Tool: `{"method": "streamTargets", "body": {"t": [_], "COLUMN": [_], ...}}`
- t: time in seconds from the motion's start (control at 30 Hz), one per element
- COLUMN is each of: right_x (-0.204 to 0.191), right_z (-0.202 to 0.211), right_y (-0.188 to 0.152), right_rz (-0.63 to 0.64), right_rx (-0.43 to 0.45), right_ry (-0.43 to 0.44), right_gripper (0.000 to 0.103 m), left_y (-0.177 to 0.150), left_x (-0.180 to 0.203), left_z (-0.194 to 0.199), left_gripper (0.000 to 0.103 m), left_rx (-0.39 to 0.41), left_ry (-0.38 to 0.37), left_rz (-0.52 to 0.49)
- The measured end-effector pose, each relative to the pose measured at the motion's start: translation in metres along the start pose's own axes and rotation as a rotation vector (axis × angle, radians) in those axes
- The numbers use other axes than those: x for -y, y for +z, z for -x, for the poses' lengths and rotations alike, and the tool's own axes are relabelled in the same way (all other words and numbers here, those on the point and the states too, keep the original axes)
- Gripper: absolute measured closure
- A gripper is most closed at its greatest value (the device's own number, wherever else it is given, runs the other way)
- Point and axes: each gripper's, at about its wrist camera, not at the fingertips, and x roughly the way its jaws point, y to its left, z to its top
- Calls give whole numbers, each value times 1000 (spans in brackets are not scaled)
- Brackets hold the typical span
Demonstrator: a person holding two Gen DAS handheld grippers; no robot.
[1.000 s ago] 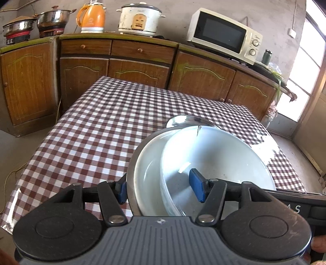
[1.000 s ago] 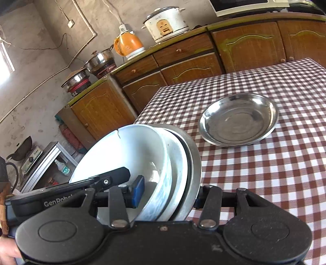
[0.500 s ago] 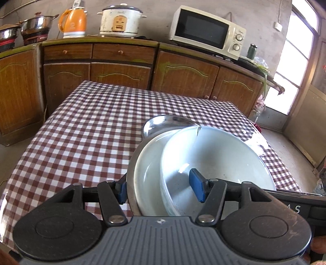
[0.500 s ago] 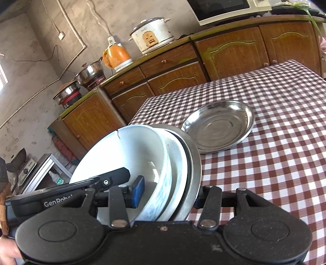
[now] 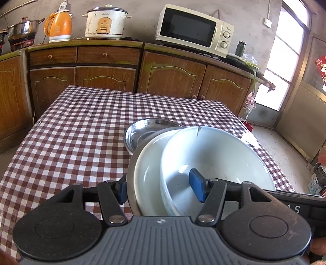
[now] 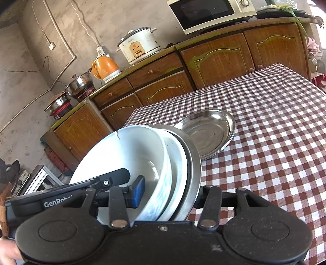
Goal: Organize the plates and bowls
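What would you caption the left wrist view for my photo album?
Left claw clamps a tilted stack of white bowls in a steel dish above a checkered table, by a round steel plate.

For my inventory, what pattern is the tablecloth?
Dark red-and-white checks on the tablecloth; left wrist view shows it best.

Home kitchen: wooden cabinets (image 5: pixel 171 73), microwave (image 5: pixel 193 30), rice cooker (image 5: pixel 105 23)

Steel plate (image 5: pixel 146 130) partly hidden behind the tilted stack; microwave (image 6: pixel 209 14) cropped by the frame's top edge.
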Motion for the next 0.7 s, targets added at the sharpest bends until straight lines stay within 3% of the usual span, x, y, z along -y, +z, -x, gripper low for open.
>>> {"method": "streamTargets", "body": {"t": [0.7], "right_x": [18], "right_z": [8], "right_y": [22], "right_rz": [-44], "right_rx": [51], "right_ry": [-41], "right_gripper": [47], "left_y": [23], "left_x": [16], "left_z": [-19], "left_gripper": [42], "left_rx": [8], "left_ry": [-42], "left_rz": [-40]}}
